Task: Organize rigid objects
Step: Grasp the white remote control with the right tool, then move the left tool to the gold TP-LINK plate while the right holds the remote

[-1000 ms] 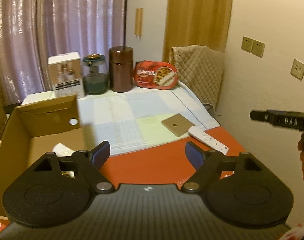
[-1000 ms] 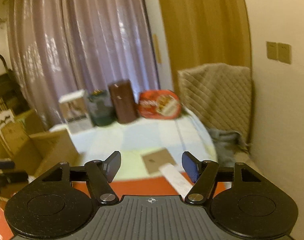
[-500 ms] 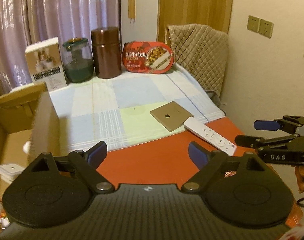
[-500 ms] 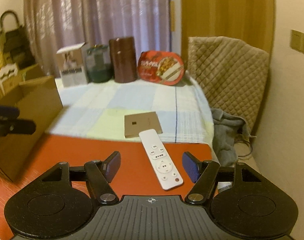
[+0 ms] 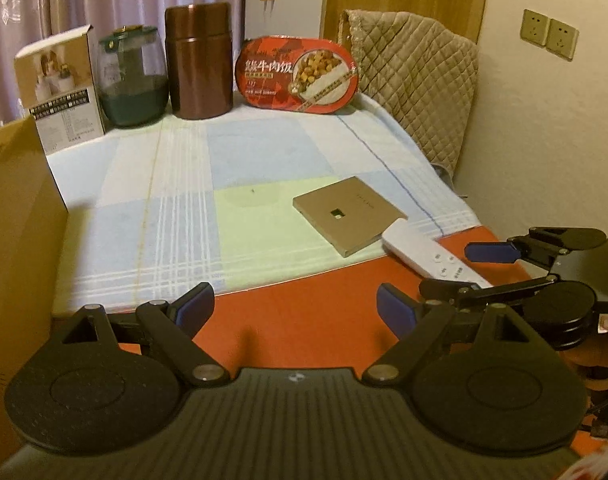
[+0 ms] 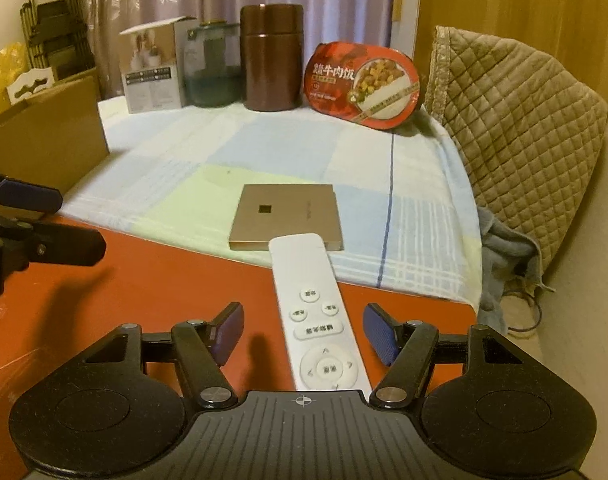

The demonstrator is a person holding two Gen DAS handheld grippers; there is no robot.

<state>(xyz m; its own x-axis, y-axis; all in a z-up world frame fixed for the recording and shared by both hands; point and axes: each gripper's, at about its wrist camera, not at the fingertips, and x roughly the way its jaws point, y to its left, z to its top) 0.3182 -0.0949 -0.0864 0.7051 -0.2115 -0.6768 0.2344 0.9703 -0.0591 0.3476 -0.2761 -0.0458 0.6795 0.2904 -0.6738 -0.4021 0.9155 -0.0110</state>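
A white remote (image 6: 316, 320) lies on the red tabletop (image 6: 175, 280), its far end resting on a flat tan box (image 6: 287, 216). My right gripper (image 6: 304, 328) hovers low over the remote's near end with one finger on each side. Its jaws are closing, but gaps still show between pads and remote. In the left wrist view the remote (image 5: 432, 254) and tan box (image 5: 346, 214) sit at right, with the right gripper (image 5: 476, 272) reaching in from the right. My left gripper (image 5: 293, 306) is open over bare red table with nothing between its fingers. It shows at the left edge (image 6: 43, 220) of the right wrist view.
A cardboard box (image 5: 19, 220) stands at the left. At the back of the checked cloth (image 5: 175, 184) stand a white carton (image 5: 63, 92), a glass jar (image 5: 131, 80), a brown canister (image 5: 199, 60) and a red meal tray (image 5: 299, 76). A quilted cover (image 6: 516, 128) rises at right.
Both grippers have come down and forward toward the table. The right one now straddles the remote with narrower jaws. The cardboard box's inside has slid out of the left view.
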